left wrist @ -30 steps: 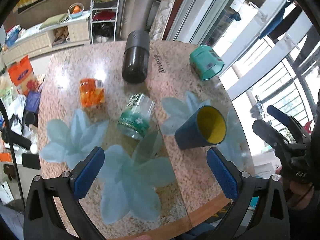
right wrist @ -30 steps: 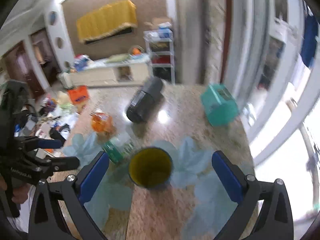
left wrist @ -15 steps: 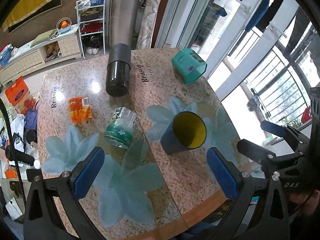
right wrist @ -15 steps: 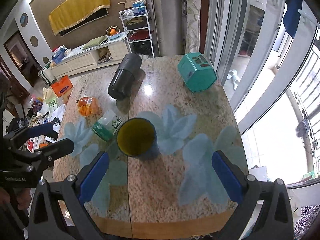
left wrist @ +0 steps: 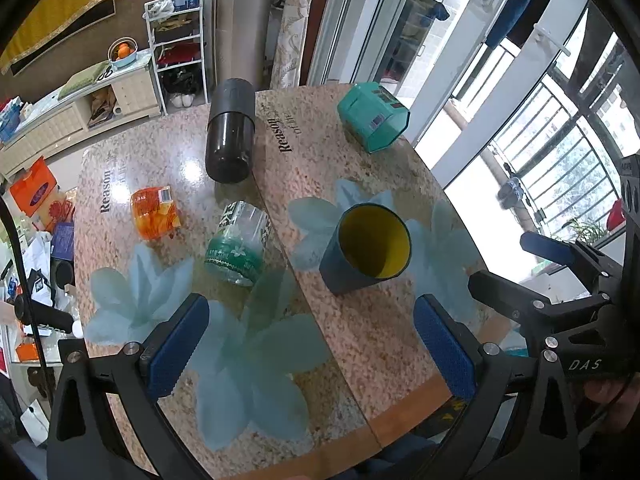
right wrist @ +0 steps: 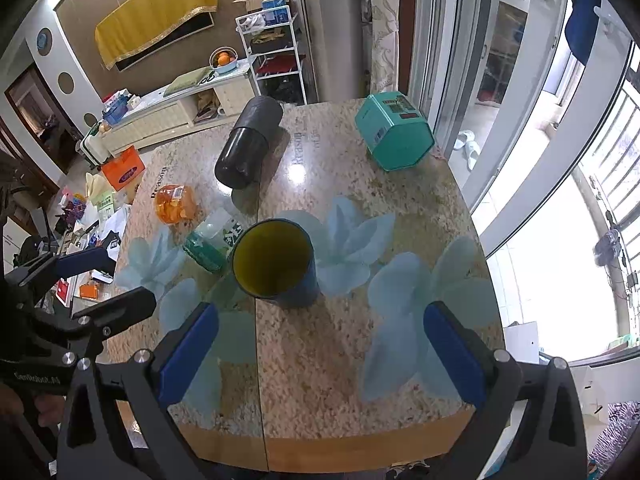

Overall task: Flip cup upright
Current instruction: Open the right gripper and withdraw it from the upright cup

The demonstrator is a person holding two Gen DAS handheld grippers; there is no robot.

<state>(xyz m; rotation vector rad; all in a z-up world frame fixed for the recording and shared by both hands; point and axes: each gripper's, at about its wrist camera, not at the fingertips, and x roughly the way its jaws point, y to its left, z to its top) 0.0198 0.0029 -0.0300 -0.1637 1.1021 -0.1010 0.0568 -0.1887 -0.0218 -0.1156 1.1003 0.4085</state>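
On the counter (right wrist: pixel 400 208) the cup (right wrist: pixel 276 264) stands upright, mouth up, so the flip looks done; both hand-held grippers, left (left wrist: pixel 312 344) and right (right wrist: pixel 320 352), gape wide and empty.

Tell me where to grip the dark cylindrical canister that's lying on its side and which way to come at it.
Grip the dark cylindrical canister across the middle of its round body, coming down from above with the gripper fingers straddling its two long sides. It lies flat on the table, its flat end facing the camera, so the ends give poor purchase. Both sides look free; the orange packet and teal tin sit well apart.
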